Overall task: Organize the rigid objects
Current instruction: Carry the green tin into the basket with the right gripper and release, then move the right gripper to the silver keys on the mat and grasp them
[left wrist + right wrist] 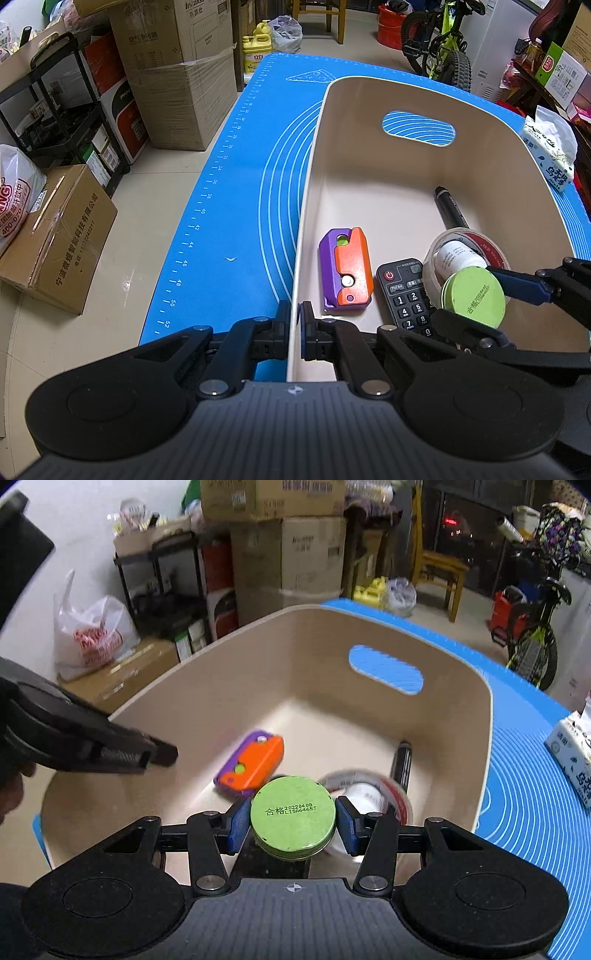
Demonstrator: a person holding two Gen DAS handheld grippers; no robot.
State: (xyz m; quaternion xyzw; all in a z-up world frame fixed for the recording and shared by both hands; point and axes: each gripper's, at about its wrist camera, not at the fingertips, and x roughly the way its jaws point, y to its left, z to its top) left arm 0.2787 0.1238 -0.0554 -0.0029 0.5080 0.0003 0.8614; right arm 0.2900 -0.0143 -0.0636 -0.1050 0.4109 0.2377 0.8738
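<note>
A beige bin (369, 110) (207, 686) stands on the blue mat (229, 206). My left gripper (294, 317) is shut on the bin's near-left wall, one pad on each side. My right gripper (291, 818) is shut on a round green tin (293, 814) (473, 295), held low inside the bin. On the bin floor lie an orange and purple toy (347, 269) (251, 766), a black remote (406, 291), a tape roll (476, 247) (384, 794) with a white bottle (458, 256) in it, and a black marker (448, 206) (402, 768).
A tissue pack (554, 151) (572, 753) lies on the mat right of the bin. Beyond the mat's left edge are cardboard boxes (55, 236), a black rack (62, 110) and a plastic bag (92, 635). A bicycle (439, 44) stands at the back.
</note>
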